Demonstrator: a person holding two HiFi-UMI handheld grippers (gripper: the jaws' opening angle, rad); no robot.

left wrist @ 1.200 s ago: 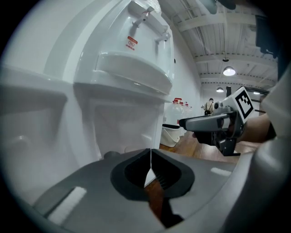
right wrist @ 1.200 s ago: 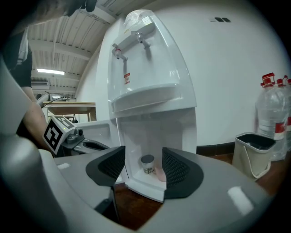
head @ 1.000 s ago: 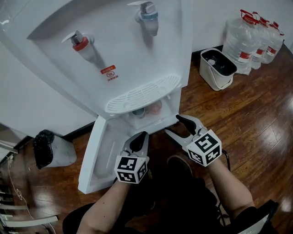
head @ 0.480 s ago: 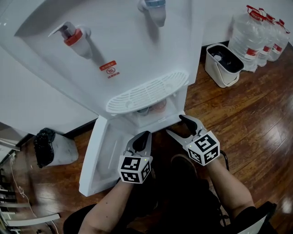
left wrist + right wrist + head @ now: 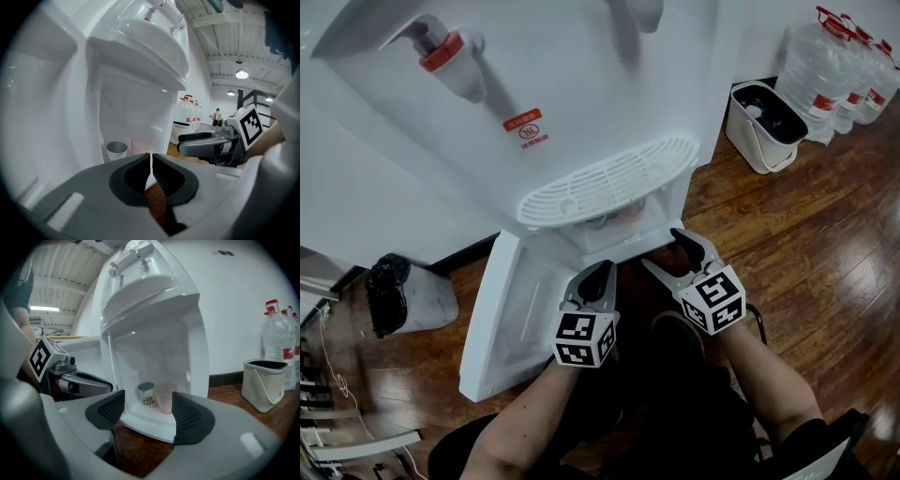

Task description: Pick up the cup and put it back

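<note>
Two cups stand side by side in the open bottom cabinet of a white water dispenser (image 5: 581, 112): a grey printed cup (image 5: 146, 393) on the left and a pink translucent cup (image 5: 164, 398) on the right. In the head view only their rims show under the drip tray, the pink cup (image 5: 624, 214) to the right. My right gripper (image 5: 666, 251) is in front of the cabinet mouth. Its jaws have just been opening and stand open with nothing between them. My left gripper (image 5: 598, 270) is shut and empty beside it, short of the cups (image 5: 116, 150).
The cabinet door (image 5: 502, 309) hangs open to the left. A white bin (image 5: 766, 122) and several water bottles (image 5: 834, 66) stand at the right on the wooden floor. A black bundle (image 5: 384, 291) lies at the left wall. My legs and shoes are below the grippers.
Both grippers have come closer to the cabinet opening, and the dispenser fills more of the head view. The right jaws have spread wider; the left jaws stay shut.
</note>
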